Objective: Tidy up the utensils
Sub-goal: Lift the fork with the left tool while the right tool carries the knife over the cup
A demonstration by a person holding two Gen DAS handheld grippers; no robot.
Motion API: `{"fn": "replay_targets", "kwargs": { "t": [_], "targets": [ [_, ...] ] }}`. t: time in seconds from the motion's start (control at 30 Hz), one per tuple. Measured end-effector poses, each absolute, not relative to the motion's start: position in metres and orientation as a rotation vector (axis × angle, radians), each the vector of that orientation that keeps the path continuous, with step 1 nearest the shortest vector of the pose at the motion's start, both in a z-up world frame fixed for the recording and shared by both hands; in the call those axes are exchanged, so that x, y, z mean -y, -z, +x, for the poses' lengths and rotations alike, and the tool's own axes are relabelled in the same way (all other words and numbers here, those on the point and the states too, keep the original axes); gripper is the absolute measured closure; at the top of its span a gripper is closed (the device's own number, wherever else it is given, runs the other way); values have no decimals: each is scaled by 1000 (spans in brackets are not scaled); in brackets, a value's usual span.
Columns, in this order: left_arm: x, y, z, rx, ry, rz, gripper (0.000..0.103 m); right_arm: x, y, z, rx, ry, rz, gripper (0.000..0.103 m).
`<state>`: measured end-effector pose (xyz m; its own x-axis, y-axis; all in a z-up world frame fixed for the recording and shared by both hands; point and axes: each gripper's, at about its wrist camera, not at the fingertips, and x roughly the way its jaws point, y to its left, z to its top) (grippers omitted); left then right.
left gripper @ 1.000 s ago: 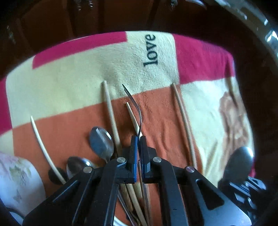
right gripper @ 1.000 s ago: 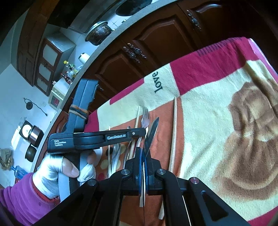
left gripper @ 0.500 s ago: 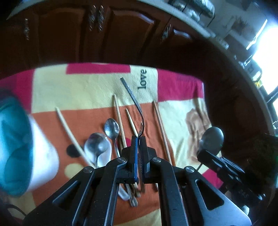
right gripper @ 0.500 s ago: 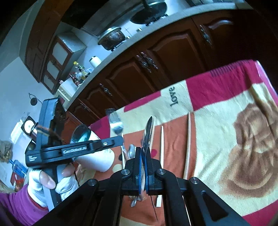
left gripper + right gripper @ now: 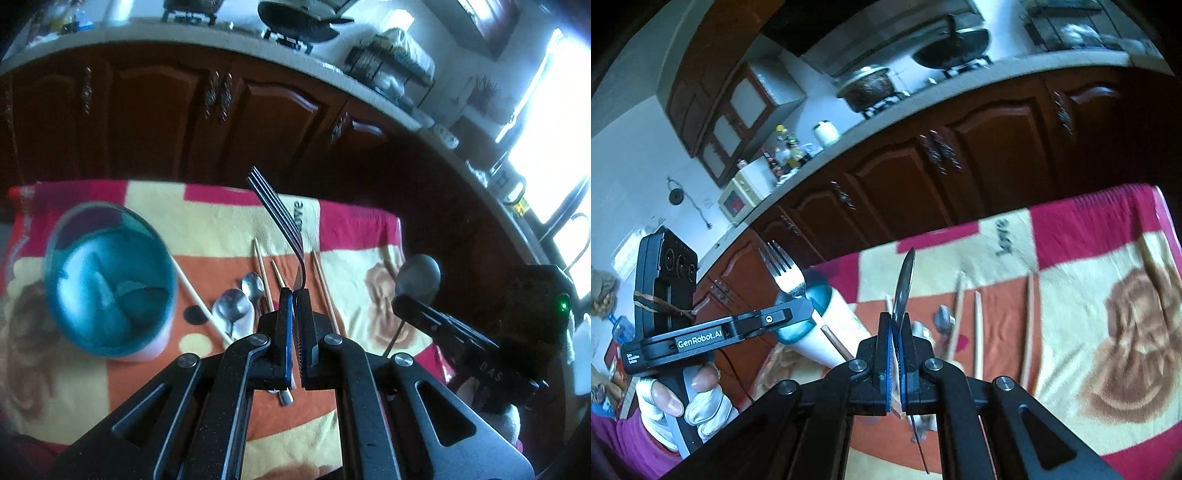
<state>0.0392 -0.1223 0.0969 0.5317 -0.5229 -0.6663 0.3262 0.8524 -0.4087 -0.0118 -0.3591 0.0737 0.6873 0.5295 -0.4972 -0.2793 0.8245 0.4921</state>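
My left gripper (image 5: 295, 295) is shut on a metal fork (image 5: 275, 210), tines up, held above the cloth. The fork also shows in the right wrist view (image 5: 783, 273). My right gripper (image 5: 895, 321) is shut on a metal spoon (image 5: 905, 284), seen edge-on; its bowl shows in the left wrist view (image 5: 419, 277). A white cup with a teal inside (image 5: 107, 280) stands on the left of the cloth, to the left of and below the fork. Two spoons (image 5: 236, 306) and several wooden chopsticks (image 5: 325, 288) lie on the cloth.
The patterned red, cream and orange cloth (image 5: 221, 218) covers the table. Dark wooden cabinets (image 5: 258, 122) stand behind it under a counter with pots. The gloved hand (image 5: 683, 398) holds the left gripper's handle.
Both grippers have risen and tilted up with their utensils. The left one has moved back, so the cup is now fully in view beside the fork.
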Motion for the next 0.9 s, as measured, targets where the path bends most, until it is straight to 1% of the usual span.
{"fn": "replay_targets", "kwargs": {
  "t": [0.27,0.4,0.53,0.7,0.9],
  "targets": [
    [48,-153,40,-765,413,-233,102,304,-125,15,-584,-559,344,101],
    [12,-163,48,-722,331,-225,102,264,-142,41,-552,-616,335,101],
    [-11,-153,62,-707,258,-239,102,219,-147,71,-534,-658,312,101],
    [-11,-132,73,-673,183,-190,102,179,-141,102,-515,-659,276,101],
    [-2,-107,81,-649,132,-102,102,163,-106,126,-532,-635,275,101]
  ]
}}
